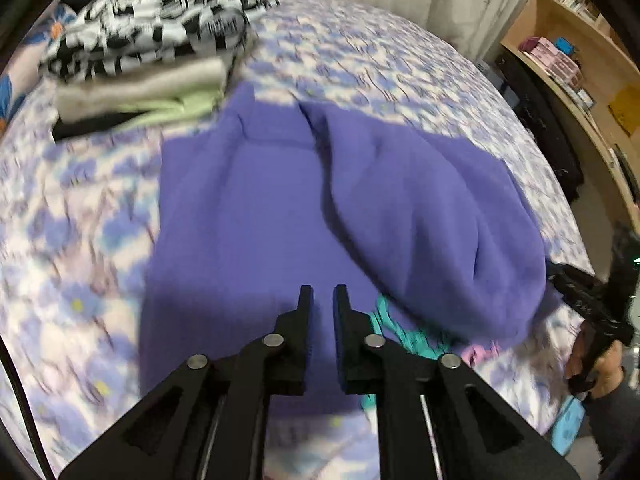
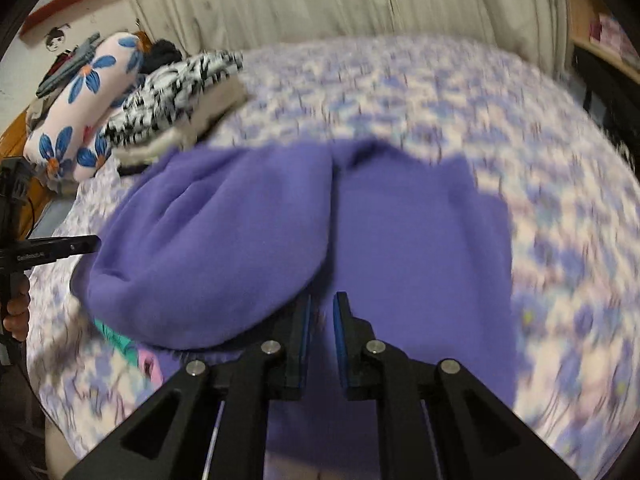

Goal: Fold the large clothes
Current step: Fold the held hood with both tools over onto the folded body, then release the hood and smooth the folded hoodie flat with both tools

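Garment: purple fleece garment [image 1: 256,216] lies on the bed [image 1: 400,60] near its front edge, one side flat, the other folded over into a puffy lobe [image 2: 208,248].
Material: soft, thick, limp; judged light but bulky, non-fragile, and likely to sag wherever unsupported.
Hold points: pinch a full-thickness hem or outer corner of the lobe; avoid the smooth middle.
Left gripper [image 1: 323,292]: jaws slightly parted, empty, above the flat half.
Right gripper [image 2: 323,300]: jaws slightly parted, empty, beside the lobe's edge.
Neighbours: folded stack [image 1: 152,40] at the bed's far left corner; teal cloth [image 1: 400,332] under the near edge.
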